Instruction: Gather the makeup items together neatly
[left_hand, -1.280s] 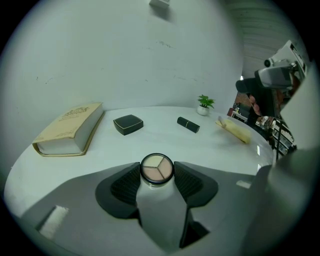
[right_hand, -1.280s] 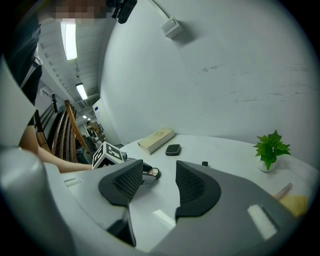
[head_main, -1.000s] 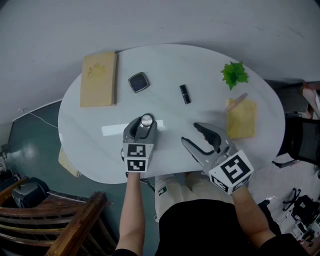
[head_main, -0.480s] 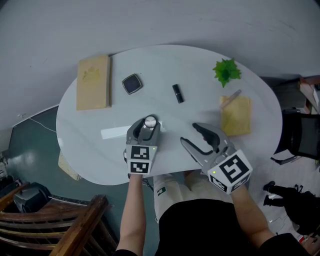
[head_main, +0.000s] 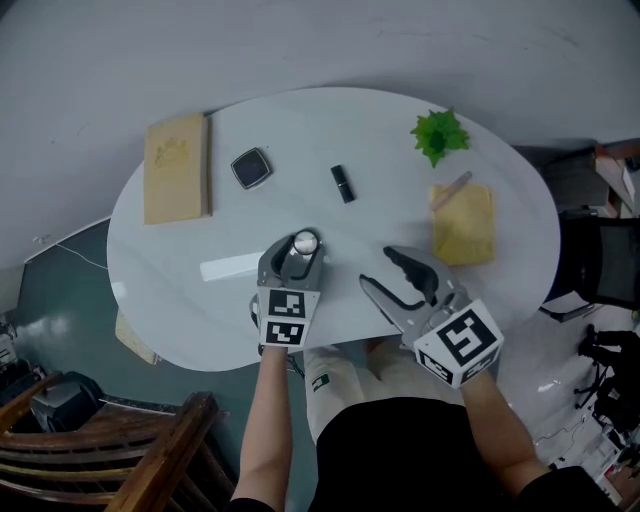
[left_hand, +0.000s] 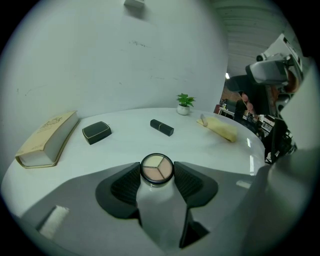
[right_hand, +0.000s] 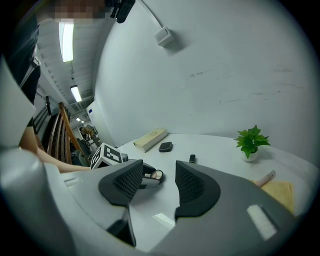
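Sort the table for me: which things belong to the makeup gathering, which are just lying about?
Job: round palette in the left gripper; black compact; lipstick; perhaps the pale stick.
Lying about: book; potted plant; yellow cloth; white strip.

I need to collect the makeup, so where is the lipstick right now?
In the head view the lipstick lies at the far middle of the table, between the square compact on its left and the small plant on its right.
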